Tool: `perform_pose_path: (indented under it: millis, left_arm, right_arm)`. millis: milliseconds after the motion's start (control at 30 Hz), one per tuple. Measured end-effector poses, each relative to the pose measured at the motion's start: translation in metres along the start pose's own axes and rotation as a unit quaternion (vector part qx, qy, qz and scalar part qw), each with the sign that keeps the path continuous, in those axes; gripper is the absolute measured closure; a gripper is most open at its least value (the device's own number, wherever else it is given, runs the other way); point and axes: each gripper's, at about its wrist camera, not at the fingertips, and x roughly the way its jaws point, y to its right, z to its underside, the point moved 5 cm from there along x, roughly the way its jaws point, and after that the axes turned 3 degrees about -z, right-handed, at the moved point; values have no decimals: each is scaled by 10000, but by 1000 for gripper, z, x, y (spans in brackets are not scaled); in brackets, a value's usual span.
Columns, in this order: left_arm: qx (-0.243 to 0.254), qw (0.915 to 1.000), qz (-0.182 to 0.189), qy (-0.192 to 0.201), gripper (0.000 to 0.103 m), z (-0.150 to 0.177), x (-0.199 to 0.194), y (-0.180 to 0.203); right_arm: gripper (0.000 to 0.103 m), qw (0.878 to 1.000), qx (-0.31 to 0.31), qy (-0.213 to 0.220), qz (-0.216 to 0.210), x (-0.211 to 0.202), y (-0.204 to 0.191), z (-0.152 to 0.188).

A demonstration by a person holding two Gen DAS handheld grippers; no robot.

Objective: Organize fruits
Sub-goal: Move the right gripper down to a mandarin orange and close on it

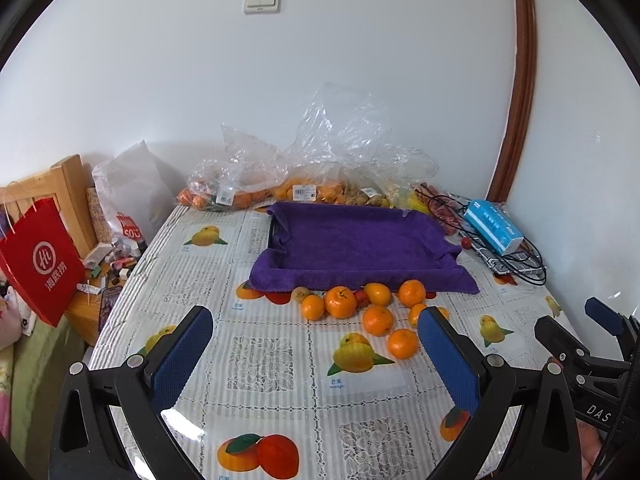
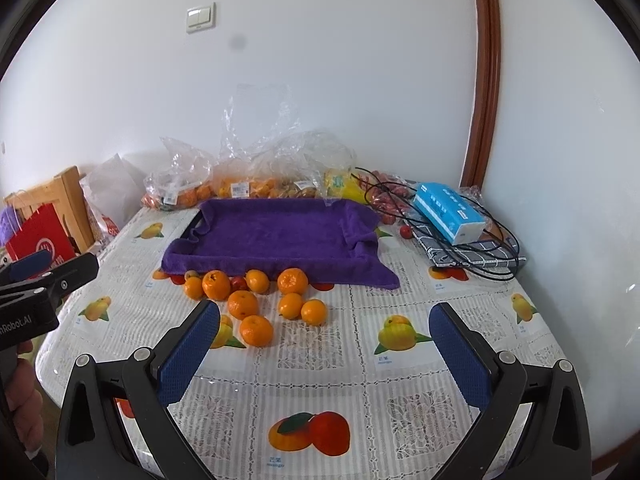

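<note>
- Left tongs (image 1: 316,332): wide apart, nothing held, near side of oranges (image 1: 378,320).
- Oranges: loose on worktop (image 1: 280,392), touching front edge of purple-towel tray (image 1: 360,244). Tray holds no fruit.
- Right tongs (image 2: 324,330): wide apart, nothing held.
- Step: pre-grasp. Next: close on nearest orange (image 2: 256,331), gently; may roll.

Left tool (image 1: 316,330) and right tool (image 2: 324,326) both gape wide (side by side, level).

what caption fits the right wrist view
Open right gripper faces loose oranges before an empty purple-towel tray.
</note>
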Motion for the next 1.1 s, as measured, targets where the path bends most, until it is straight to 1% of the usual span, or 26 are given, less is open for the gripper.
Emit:
perform_pose_path:
  millis: [133,267,333,400,467,567,633,667,733,767,833,900,967,1033,1100]
  left_arm:
    - [32,9998,138,-129,0,5,17,-5]
    - [117,9997,79,-183,0,12,36,-9]
    - [163,9996,-35,-208,0,15,48,-11]
    - [147,9995,-116,-262,0,18,60,-15]
    - [115,9991,-120,-402,0,24,75,-19]
    - [90,9980,-132,-616,2,32,97,-27]
    - [76,9970,-169,-754,3,38,109,-33]
    - [60,9966,-164,-806,3,41,114,-36]
    - [19,9957,-109,-924,3,46,126,-41]
    - [-2,9952,-100,-971,3,47,131,-43]
    - [-87,9946,-122,-1028,3,50,140,-48]
    - [-161,9944,-95,-1039,3,50,145,-51]
    - [-185,9945,-97,-1031,3,50,149,-52]
    - [-223,9944,-80,-1027,3,50,153,-53]
    - [-239,9943,-20,-1039,3,49,155,-53]
  right_arm:
    - [0,10000,30,-65,-20,15,4,6]
    - [0,9999,10,-113,-33,36,8,14]
    - [0,9997,32,-236,-85,51,11,20]
    - [0,9986,89,-395,-345,67,13,27]
    - [0,9971,203,-546,-499,82,17,34]
    - [2,9961,271,-727,-427,106,20,40]
    - [12,9952,283,-863,-375,123,21,43]
    - [15,9942,314,-961,-379,134,21,45]
    - [24,9925,411,-1058,-457,146,23,47]
    - [27,9915,466,-1103,-516,152,23,47]
    - [36,9898,520,-1176,-607,164,22,46]
    - [39,9899,514,-1177,-605,174,21,43]
    - [41,9910,499,-1117,-552,180,20,39]
    - [47,9908,446,-1143,-575,188,18,38]
    - [50,9902,444,-1182,-606,192,18,38]
